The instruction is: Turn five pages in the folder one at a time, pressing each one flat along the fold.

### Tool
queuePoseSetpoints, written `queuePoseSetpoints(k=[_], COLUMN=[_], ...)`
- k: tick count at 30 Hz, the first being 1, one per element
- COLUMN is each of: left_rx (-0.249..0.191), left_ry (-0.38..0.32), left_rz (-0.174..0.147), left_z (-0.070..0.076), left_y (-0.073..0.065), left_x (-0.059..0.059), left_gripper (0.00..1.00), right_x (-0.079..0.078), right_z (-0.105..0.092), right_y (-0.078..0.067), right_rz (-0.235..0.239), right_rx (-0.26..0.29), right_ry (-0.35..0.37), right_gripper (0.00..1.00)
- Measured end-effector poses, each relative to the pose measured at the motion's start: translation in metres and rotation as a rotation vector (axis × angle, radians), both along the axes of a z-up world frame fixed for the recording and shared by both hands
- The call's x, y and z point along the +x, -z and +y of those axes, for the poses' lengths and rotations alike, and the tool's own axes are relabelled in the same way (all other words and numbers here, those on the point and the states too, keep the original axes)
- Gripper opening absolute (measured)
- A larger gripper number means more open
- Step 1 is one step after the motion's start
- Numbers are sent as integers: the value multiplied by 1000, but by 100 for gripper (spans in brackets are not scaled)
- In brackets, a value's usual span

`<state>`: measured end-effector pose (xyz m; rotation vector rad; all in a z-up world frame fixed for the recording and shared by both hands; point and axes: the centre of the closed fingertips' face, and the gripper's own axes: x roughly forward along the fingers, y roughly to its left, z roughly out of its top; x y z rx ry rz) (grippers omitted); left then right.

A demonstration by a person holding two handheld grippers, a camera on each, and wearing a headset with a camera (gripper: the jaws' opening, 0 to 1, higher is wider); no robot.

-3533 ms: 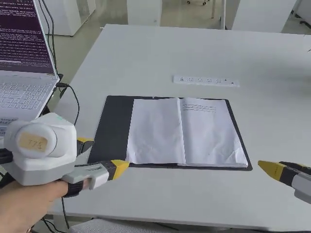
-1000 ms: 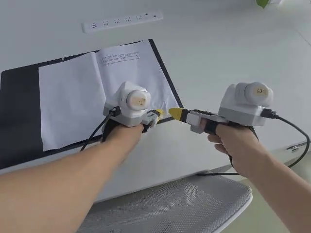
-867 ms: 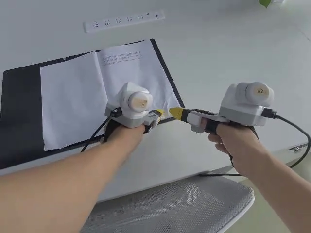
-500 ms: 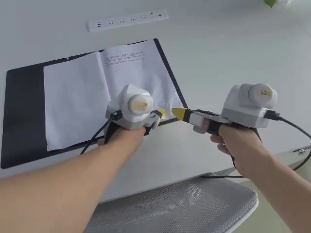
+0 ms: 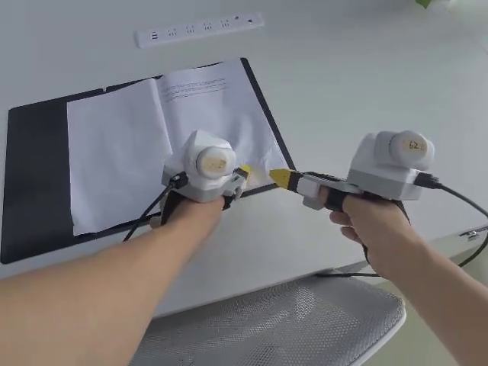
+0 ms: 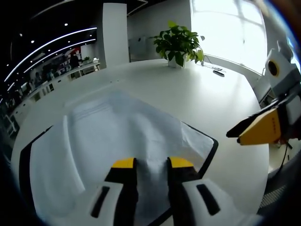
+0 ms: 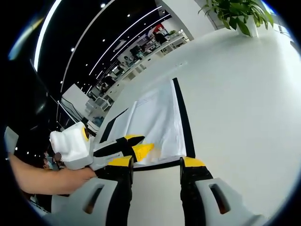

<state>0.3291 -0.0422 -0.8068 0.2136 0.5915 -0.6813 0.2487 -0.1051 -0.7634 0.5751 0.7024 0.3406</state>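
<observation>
**Folder** [image 5: 30, 183]: black cover, lying open and flat on the white surface [image 5: 366, 84], left of centre. Two white pages face up. The left page [image 5: 114, 160] is blank, and the right page [image 5: 221, 114] has a few printed lines at its far end.

**Left gripper** [image 6: 146, 162]: held over the near right corner of the right page. Its yellow-tipped fingers [image 6: 124, 164] are a narrow gap apart, with paper showing between them. Contact with the sheet cannot be told.

**Right gripper** [image 7: 156, 162]: just right of the folder's near right corner, pointing left toward the left gripper. Fingers [image 7: 193, 162] are spread wide with nothing between them.

**Power strip** [image 5: 200, 29]: white, on the surface beyond the folder's far edge.

**Potted plant** [image 6: 178, 42]: green, at the far end of the surface.

**Mesh chair** [image 5: 305, 320]: grey, below the near edge.
</observation>
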Motion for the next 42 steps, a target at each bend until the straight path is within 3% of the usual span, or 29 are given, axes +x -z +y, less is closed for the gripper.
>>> queuePoseSetpoints(k=[3,9,12,17,23,30,35,42], left_rx=[23,15,13,15,10,8,4,-32], left_ry=[35,16,11,14,13,10,3,-11], left_rz=[-8,-5,-2,-1,0,6,11,53], left_z=[1,2,2,2,2,2,2,4], left_y=[-2,-5,-6,-5,-4,-3,-3,-4], left_x=[-2,-5,-6,-6,-5,-4,-4,-9], left_gripper=[14,13,12,12,12,12,12,20], right_x=[1,11,17,26,33,36,40,40], right_z=[1,6,9,13,16,13,12,16], right_y=[0,-1,-6,1,10,10,8,-2], right_rz=[-2,-19,-49,-33,-12,-19,-39,-57], right_rx=[-1,-3,-10,-19,-26,-47,-22,15], right_ry=[-2,-5,-13,-24,-33,-12,34,52], right_gripper=[38,37,37,35,28,1,0,0])
